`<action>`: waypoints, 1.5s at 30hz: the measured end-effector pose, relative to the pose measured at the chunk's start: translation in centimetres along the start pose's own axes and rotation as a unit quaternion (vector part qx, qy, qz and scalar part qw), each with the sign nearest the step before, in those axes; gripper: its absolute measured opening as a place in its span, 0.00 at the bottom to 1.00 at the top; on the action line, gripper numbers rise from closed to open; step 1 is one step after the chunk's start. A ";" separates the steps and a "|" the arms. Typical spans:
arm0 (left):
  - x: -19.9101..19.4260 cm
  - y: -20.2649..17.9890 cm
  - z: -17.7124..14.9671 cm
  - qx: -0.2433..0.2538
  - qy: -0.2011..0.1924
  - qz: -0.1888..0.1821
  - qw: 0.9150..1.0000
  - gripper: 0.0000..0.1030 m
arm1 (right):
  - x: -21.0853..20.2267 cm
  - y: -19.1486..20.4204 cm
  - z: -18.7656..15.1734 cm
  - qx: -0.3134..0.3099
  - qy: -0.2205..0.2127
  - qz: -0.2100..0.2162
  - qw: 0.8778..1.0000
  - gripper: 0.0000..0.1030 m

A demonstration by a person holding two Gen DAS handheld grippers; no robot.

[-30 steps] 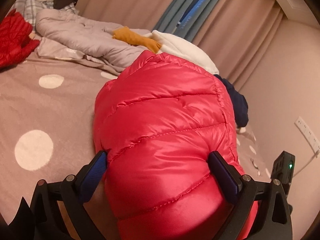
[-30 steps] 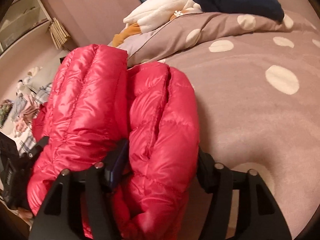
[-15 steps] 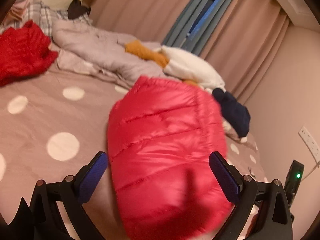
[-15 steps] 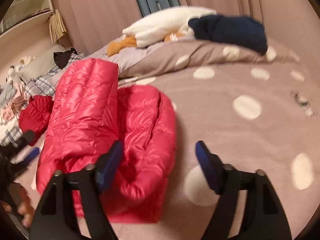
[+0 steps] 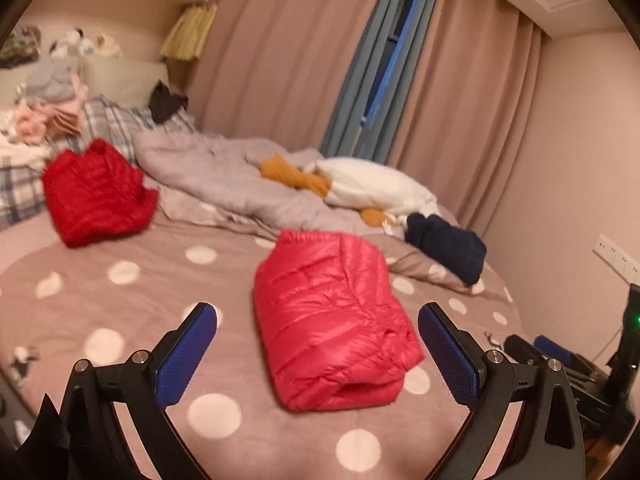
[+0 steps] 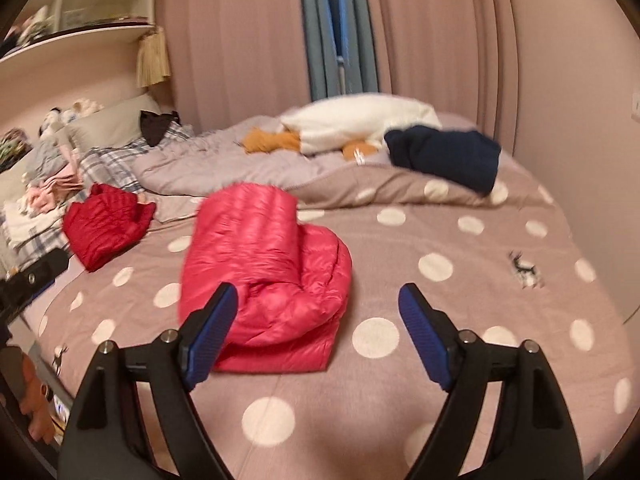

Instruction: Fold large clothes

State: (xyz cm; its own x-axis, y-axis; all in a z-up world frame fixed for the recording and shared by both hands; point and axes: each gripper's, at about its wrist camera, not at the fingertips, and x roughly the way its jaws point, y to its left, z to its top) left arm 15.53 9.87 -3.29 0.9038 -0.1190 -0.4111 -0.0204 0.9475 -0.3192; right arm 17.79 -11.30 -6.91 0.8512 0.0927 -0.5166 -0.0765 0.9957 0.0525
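Left wrist view
Room: pink curtains behind a bed with a dotted brown cover.
Pink jacket: folded bundle lying on the cover at centre frame, touching neither pad.
Left tongs: spread wide, nothing between the pads; the bundle lies ahead of them, slightly right of the midline.
Long axis: from upper left to lower right of the frame, the rolled open end pointing at the lower right, toward the right-hand pad.
Other clothes: red jacket at upper left, navy garment at right, both well apart from the bundle.

Right wrist view
Room: same curtains, shelves at upper left.
Pink jacket: at centre left, on the bed.
Right tongs: jaws have just been opening and stand wide, empty; the bundle sits ahead and left, its near edge behind the left-hand pad.
Long axis: from upper centre down toward the lower left pad, fold edge facing right.
Nearer hand: cannot tell; both look backed off alike.
Judgement: this piece looks finished; the red jacket at left seems next.
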 end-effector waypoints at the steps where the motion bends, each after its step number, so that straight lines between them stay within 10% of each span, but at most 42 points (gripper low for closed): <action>1: -1.2 -0.3 0.3 0.002 -0.003 0.001 1.000 0.97 | -1.4 0.4 0.0 -0.004 -0.006 0.003 1.000 0.87; 15: -10.7 -2.2 0.8 0.006 -0.056 -0.023 0.998 0.99 | -15.8 2.3 -0.6 -0.020 -0.084 0.026 0.996 1.00; 45: -13.3 -3.3 1.0 0.038 -0.101 -0.010 0.994 0.99 | -18.9 3.2 -0.7 -0.025 -0.101 -0.011 0.994 1.00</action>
State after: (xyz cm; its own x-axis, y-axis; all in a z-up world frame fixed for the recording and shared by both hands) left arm 4.01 8.64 4.03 0.9714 -0.0831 -0.2223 0.0241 0.9664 -0.2561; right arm 1.08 -9.87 2.39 0.9396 0.0734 -0.3343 -0.0788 0.9969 -0.0027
